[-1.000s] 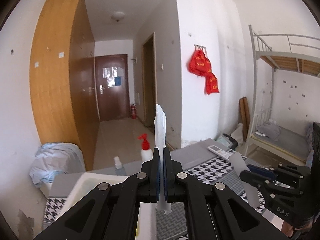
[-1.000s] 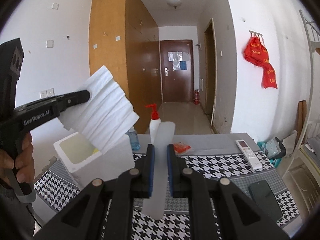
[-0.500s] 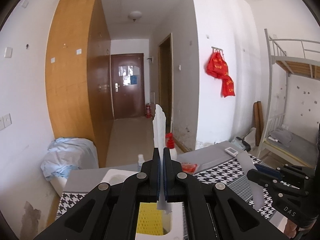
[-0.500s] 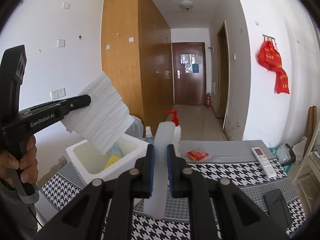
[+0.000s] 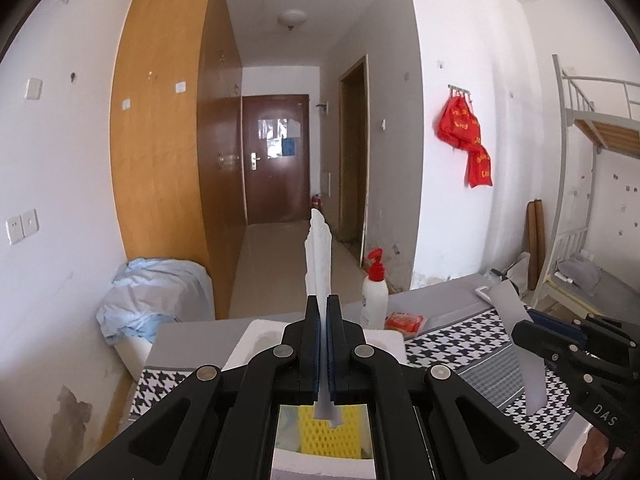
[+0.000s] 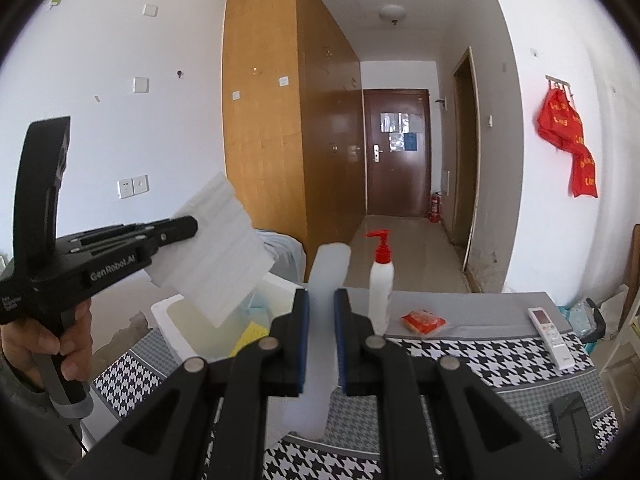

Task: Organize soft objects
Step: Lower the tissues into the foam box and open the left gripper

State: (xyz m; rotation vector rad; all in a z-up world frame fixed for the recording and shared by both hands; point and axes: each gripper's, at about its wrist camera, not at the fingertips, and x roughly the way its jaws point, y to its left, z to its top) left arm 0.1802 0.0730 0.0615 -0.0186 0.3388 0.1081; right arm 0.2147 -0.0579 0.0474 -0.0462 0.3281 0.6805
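Note:
My left gripper (image 5: 323, 304) is shut on a white ribbed foam sheet (image 5: 318, 256), seen edge-on there and broadside in the right wrist view (image 6: 218, 256). It hangs above an open white foam box (image 6: 176, 320) that holds a yellow mesh sponge (image 5: 332, 428). My right gripper (image 6: 321, 300) is shut on a translucent white foam strip (image 6: 326, 320), held upright above the table; the strip also shows in the left wrist view (image 5: 516, 332), right of the box.
The table has a houndstooth cloth (image 6: 460, 356). On it stand a white pump bottle with a red top (image 6: 380, 280), a red packet (image 6: 422, 320), a white remote (image 6: 550, 336) and a dark phone (image 6: 576, 420). A bunk bed (image 5: 592, 208) is at the right.
Both grippers have moved left and forward over the table. The left gripper with its foam sheet now hangs over the open foam box, with the yellow sponge showing below it.

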